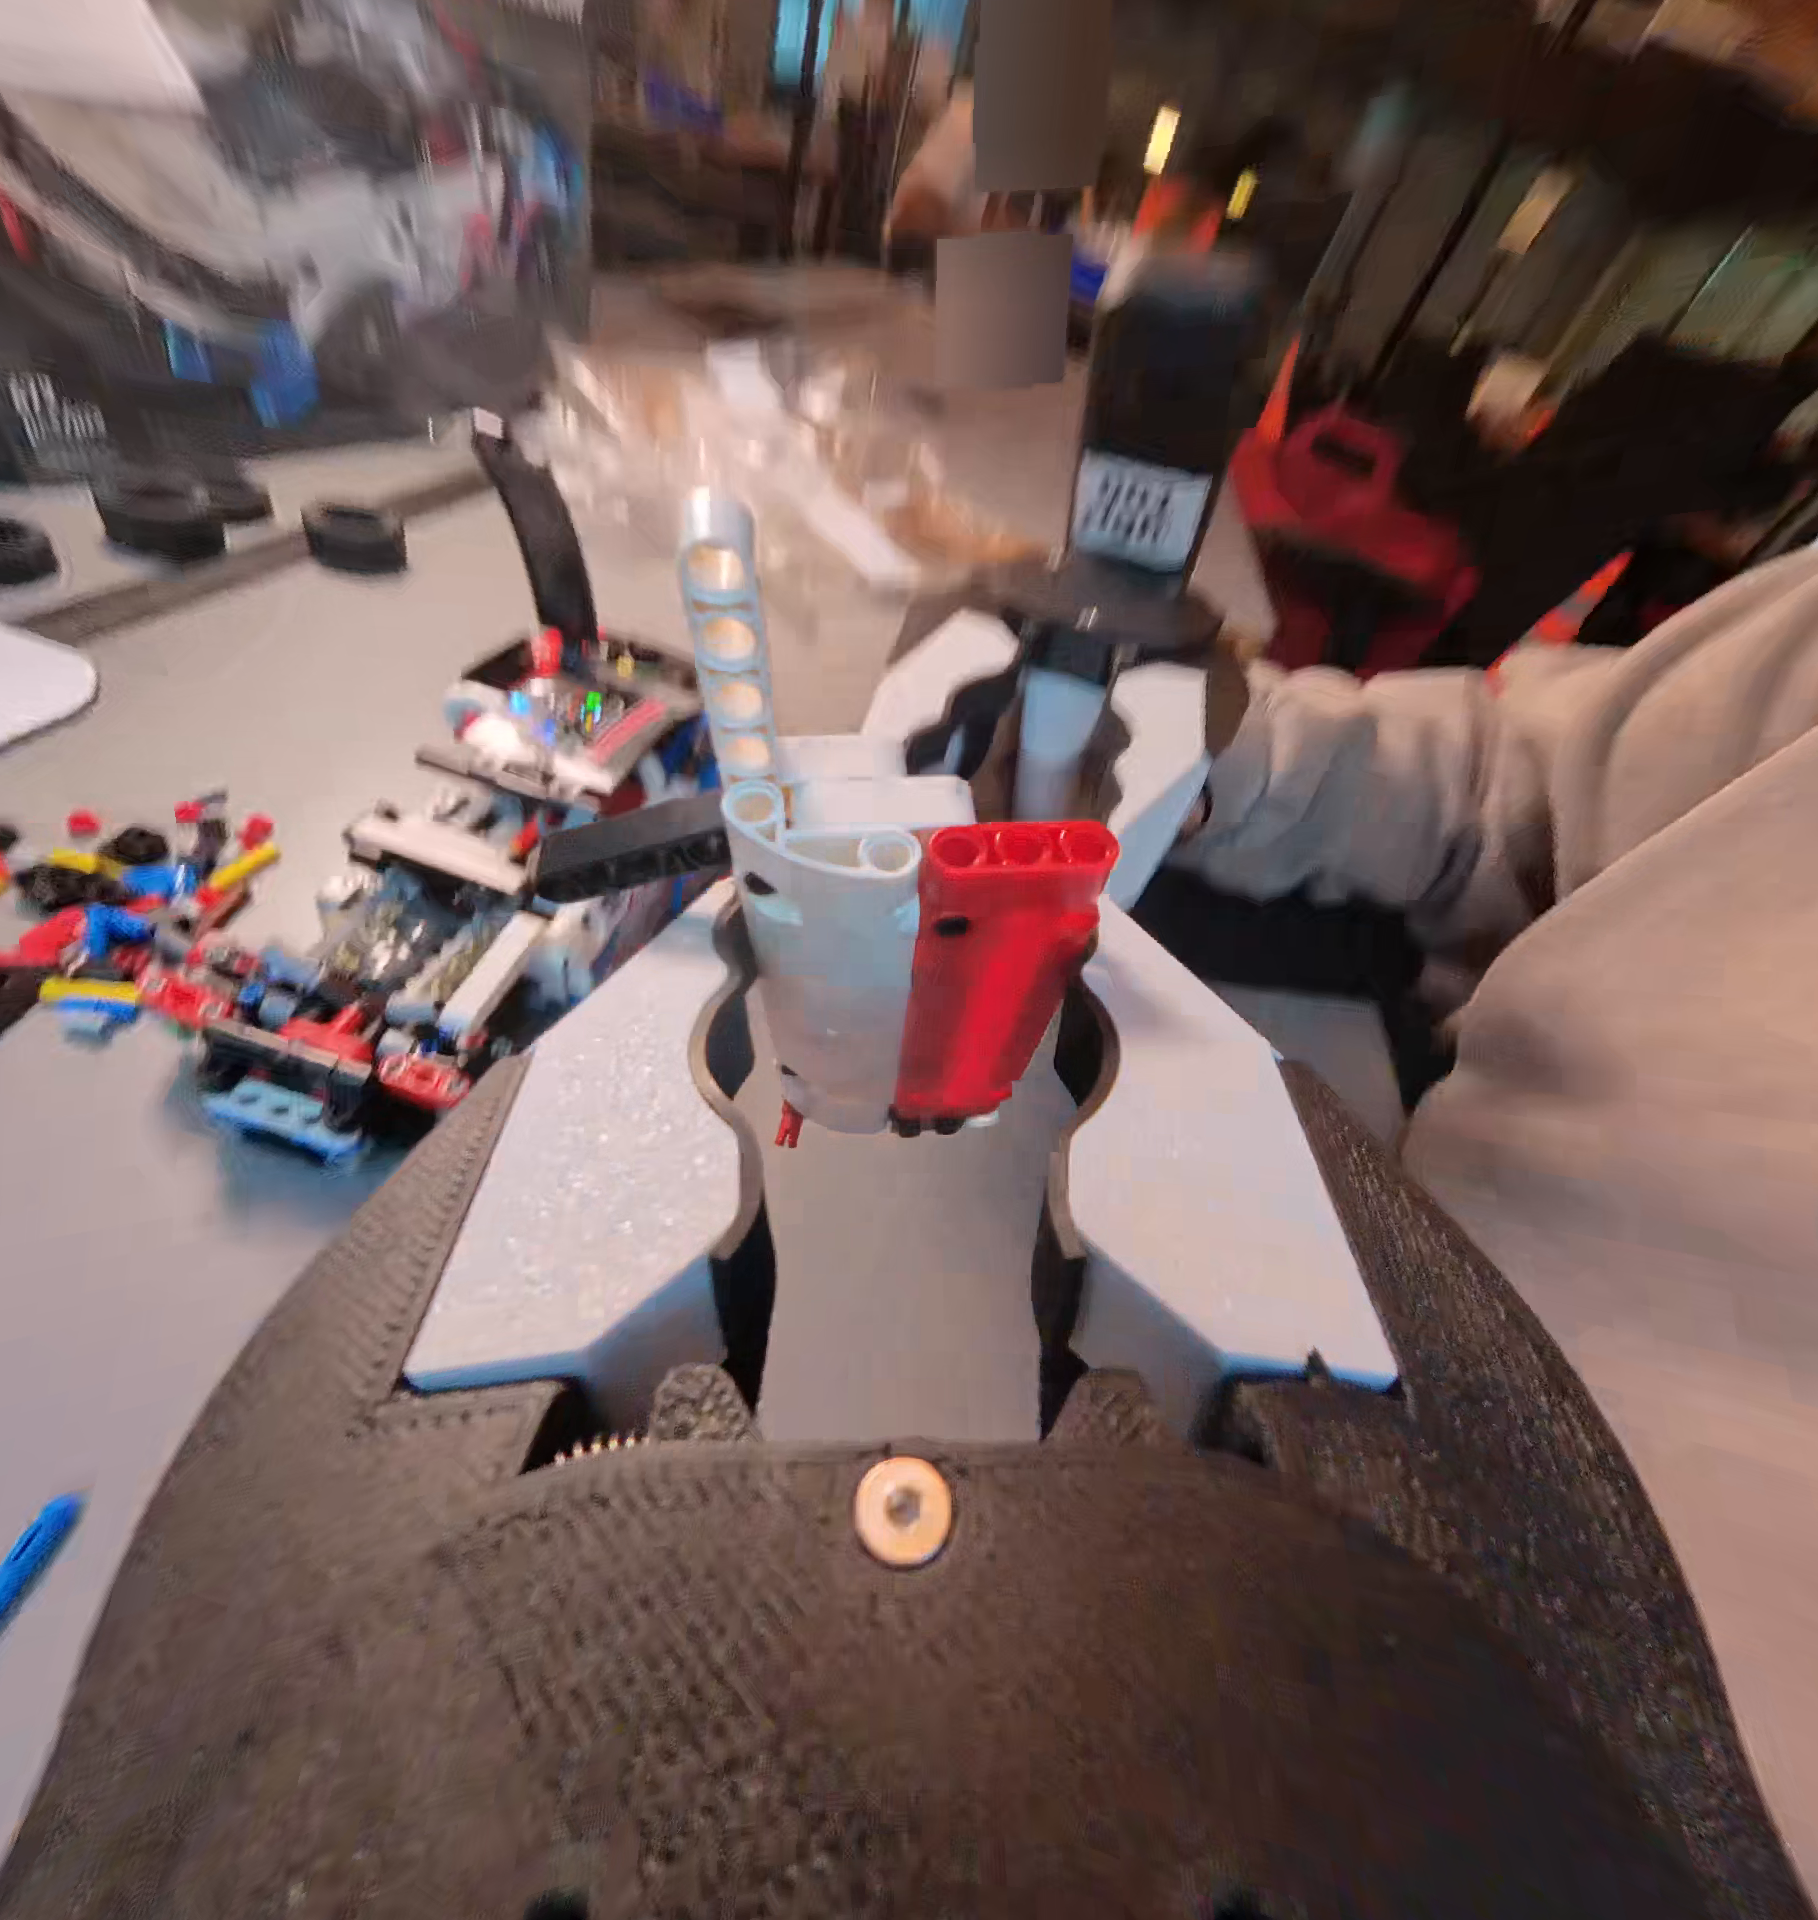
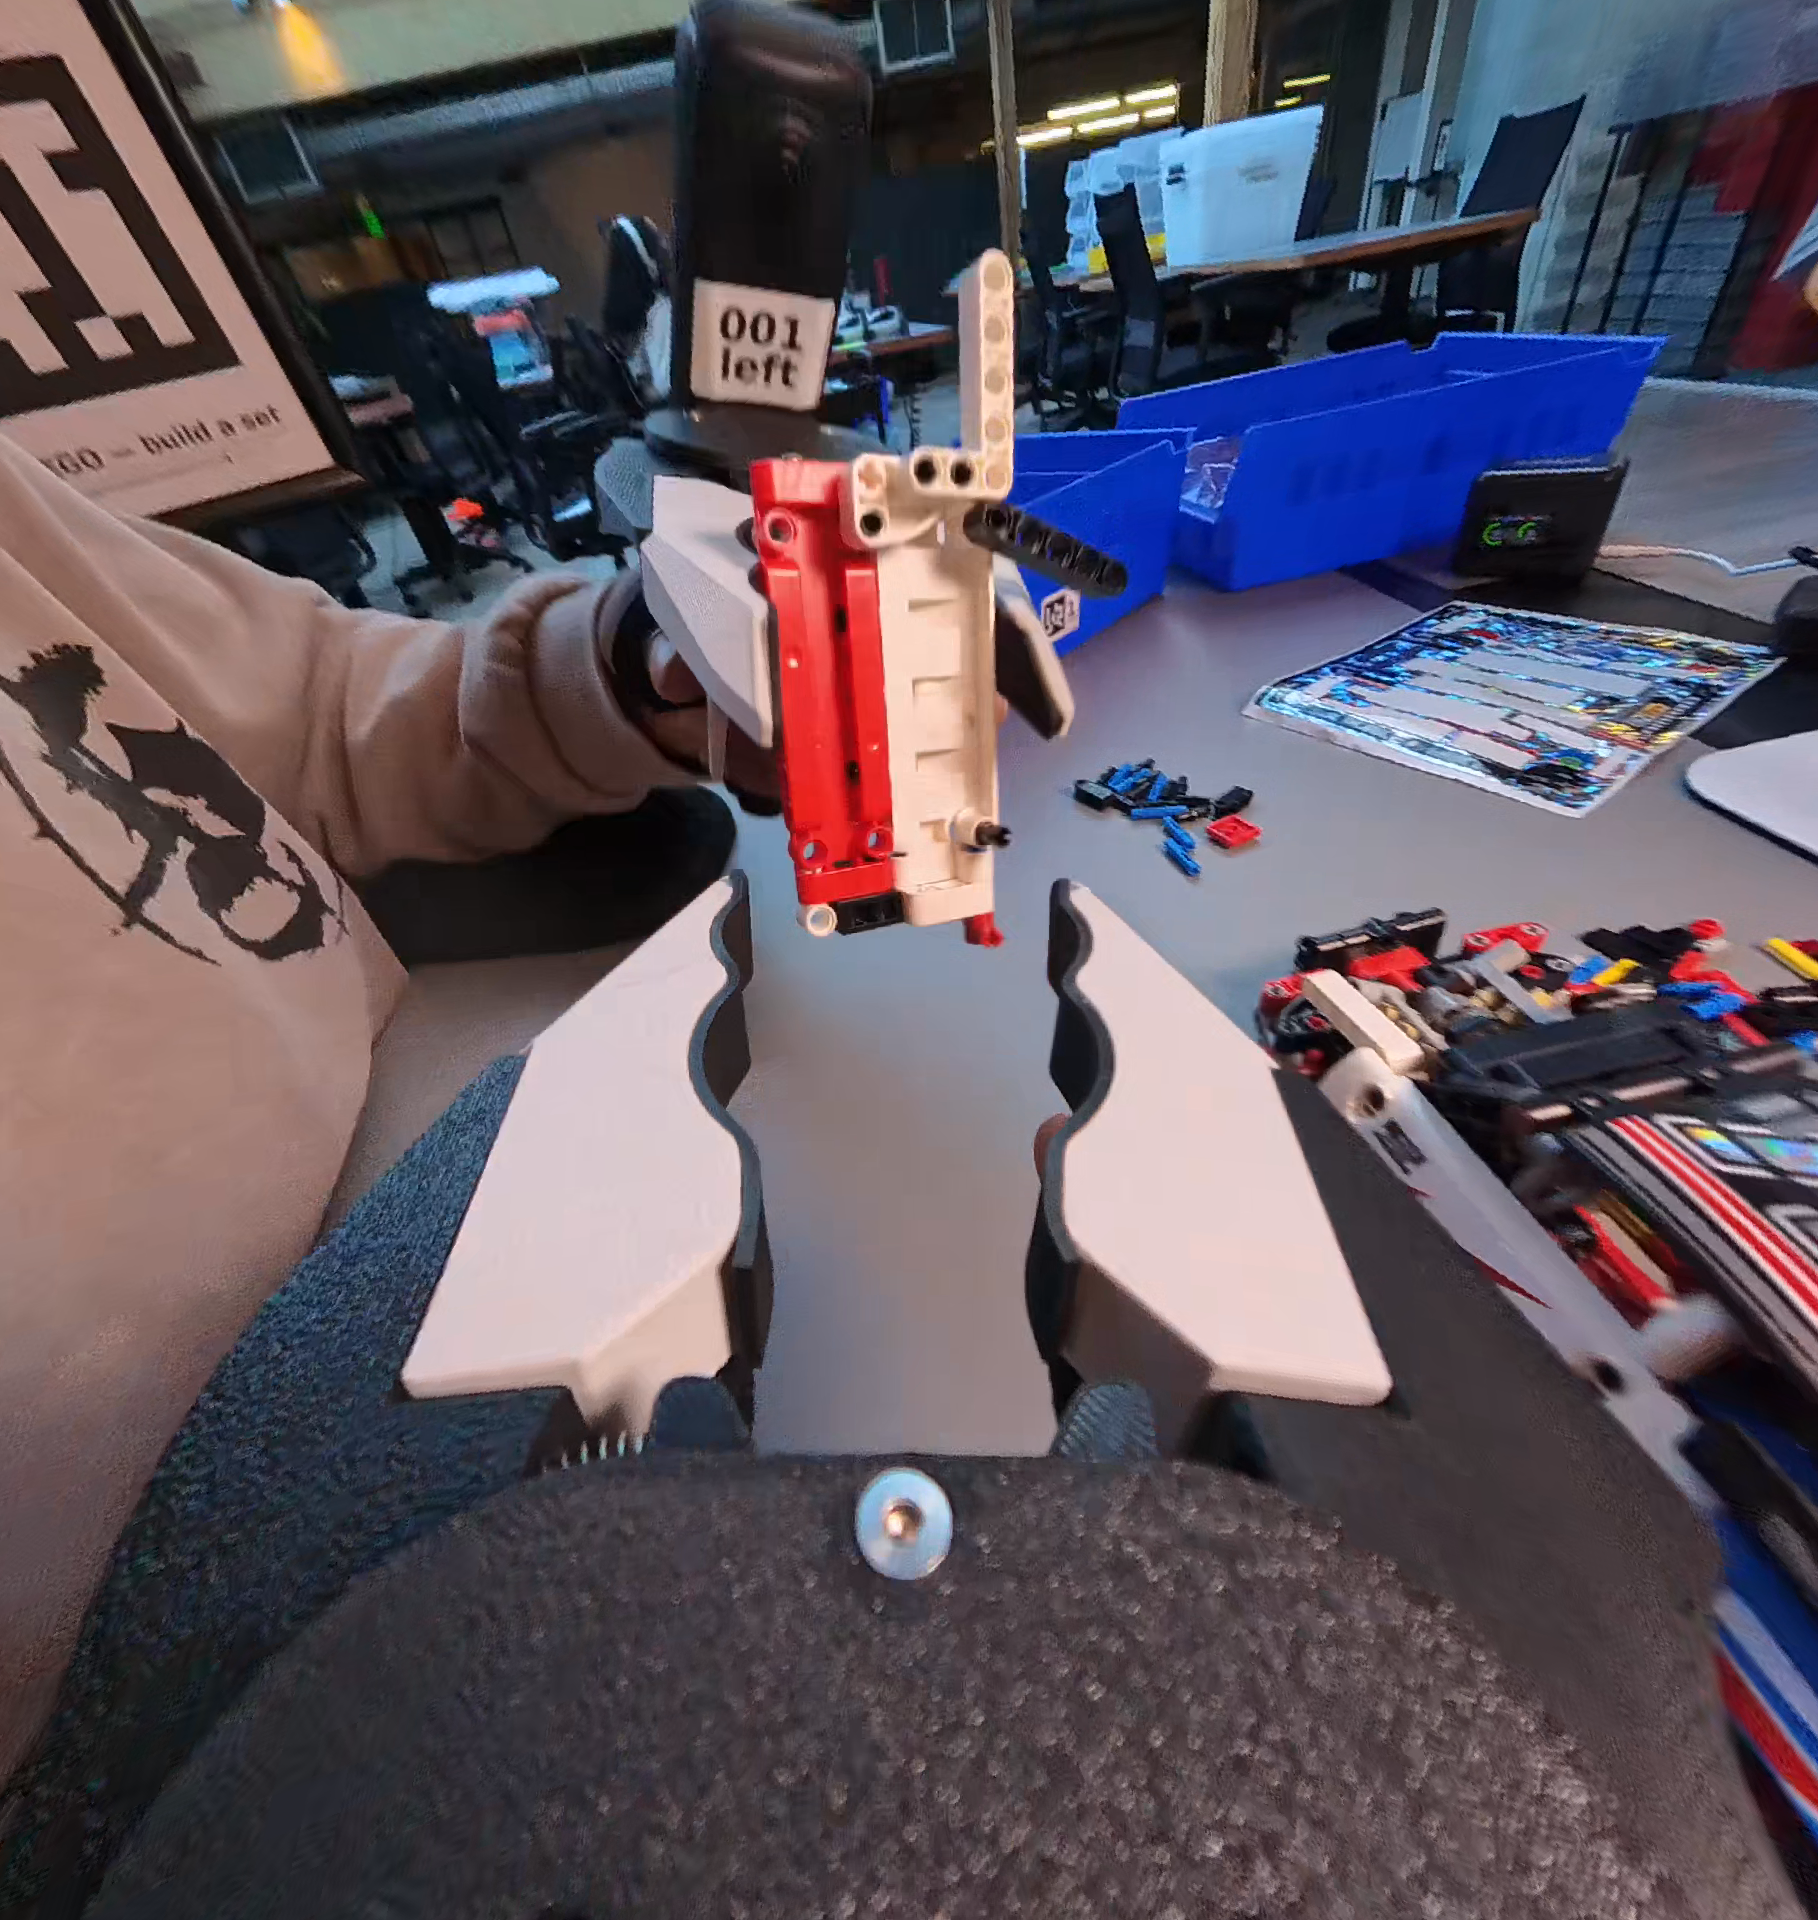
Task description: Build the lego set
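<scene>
Right claw [image 2: 900, 935] gapes wide with nothing in it; left claw [image 1: 910, 961] clamps the red-and-white lego assembly [image 2: 889, 707] upright above the grey tabletop [image 2: 1352, 862].

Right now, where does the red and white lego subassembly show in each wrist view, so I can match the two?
Left wrist view: red and white subassembly at centre, clamped in the left gripper.
Right wrist view: above centre, held up beyond the open right gripper.
Shared landmark: the part-built lego car, left of centre in the left view, lower right in the right.
</scene>
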